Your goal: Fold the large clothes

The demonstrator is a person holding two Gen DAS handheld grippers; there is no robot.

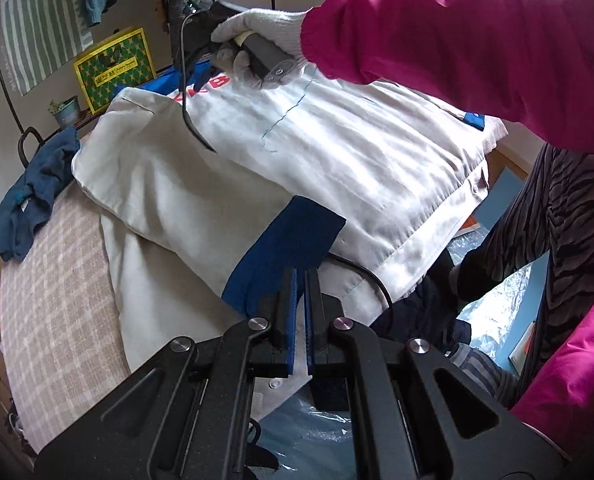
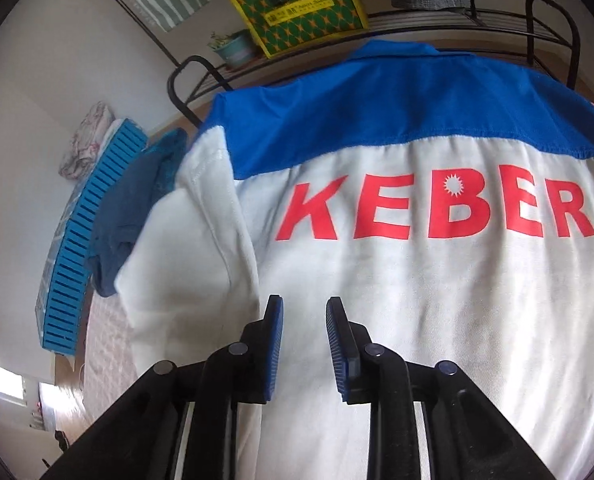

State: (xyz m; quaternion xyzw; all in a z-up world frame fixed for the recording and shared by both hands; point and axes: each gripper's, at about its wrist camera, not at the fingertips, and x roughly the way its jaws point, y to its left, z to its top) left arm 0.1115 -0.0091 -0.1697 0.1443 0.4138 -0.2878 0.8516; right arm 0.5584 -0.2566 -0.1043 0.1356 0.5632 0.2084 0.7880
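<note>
A white work jacket [image 1: 337, 160] with a blue yoke and red "KEBER" lettering [image 2: 433, 208] lies back-up on a checked cover [image 1: 57, 280]. One sleeve is folded across it and ends in a blue cuff [image 1: 297, 232]. My left gripper [image 1: 301, 276] is shut at the near end of that cuff; I cannot see whether cloth is pinched. My right gripper [image 2: 305, 312] hovers open over the jacket's white back [image 2: 417, 320], below the lettering, with nothing between its pads. In the left wrist view a gloved hand [image 1: 257, 28] holds its handle at the collar end.
A dark blue garment [image 1: 33, 200] lies bunched left of the jacket, beside a blue slatted crate [image 2: 85, 240]. A black metal rack [image 2: 537, 52] with a yellow-green box [image 2: 301, 12] and a potted plant [image 1: 67, 110] stands behind. The person's pink sleeve [image 1: 457, 40] crosses above; striped trousers [image 1: 557, 220] stand right.
</note>
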